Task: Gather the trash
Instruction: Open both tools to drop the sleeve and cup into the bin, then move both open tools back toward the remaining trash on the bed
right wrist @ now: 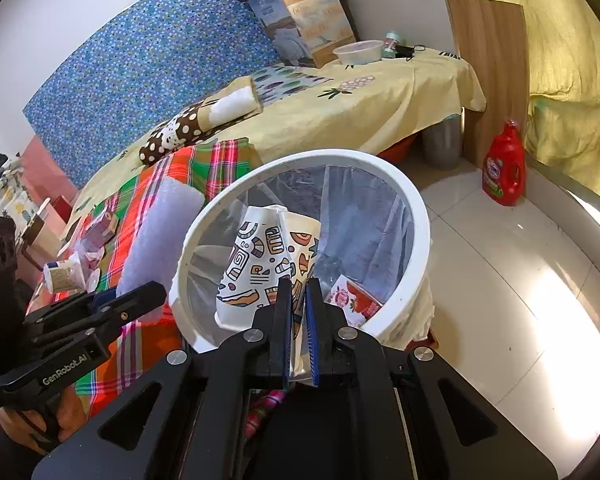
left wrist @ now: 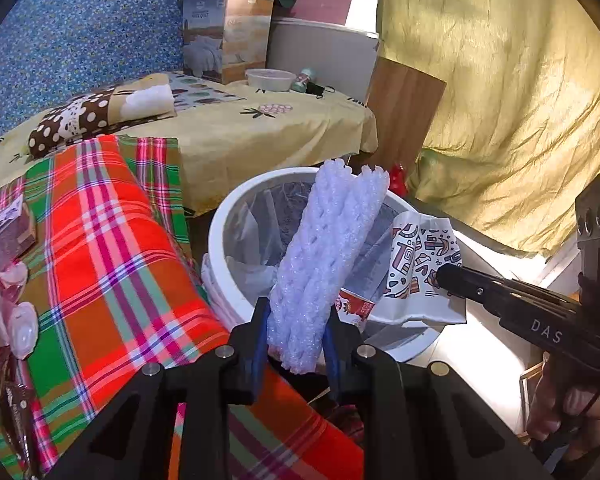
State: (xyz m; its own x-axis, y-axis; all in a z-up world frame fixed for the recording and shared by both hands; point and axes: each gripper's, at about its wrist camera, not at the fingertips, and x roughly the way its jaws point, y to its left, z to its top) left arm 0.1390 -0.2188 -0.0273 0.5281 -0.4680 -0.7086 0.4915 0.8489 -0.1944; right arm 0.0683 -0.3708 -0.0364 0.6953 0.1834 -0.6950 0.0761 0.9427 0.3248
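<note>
Your left gripper (left wrist: 296,324) clamps the white foam net sleeve (left wrist: 324,256) beside the white bin (right wrist: 416,216), your right gripper (right wrist: 298,308) pinches the patterned paper bag (right wrist: 256,264) over the bin, its lower edge hidden behind the fingers, while the strawberry carton (right wrist: 356,300) inside shows only partly.

Bright daylight, floor (right wrist: 520,300) glare, fisheye-warped edges.

**Black claws, blue pads**

Both tools are matte black with angular linkage arms, triangular cut-outs and round silver screw heads. The left claw (left wrist: 296,328) and right claw (right wrist: 298,320) carry ribbed blue pads (right wrist: 311,332). White lettering marks the side bodies ("GenRobot.AI" on one, "DAS" on the other).
</note>
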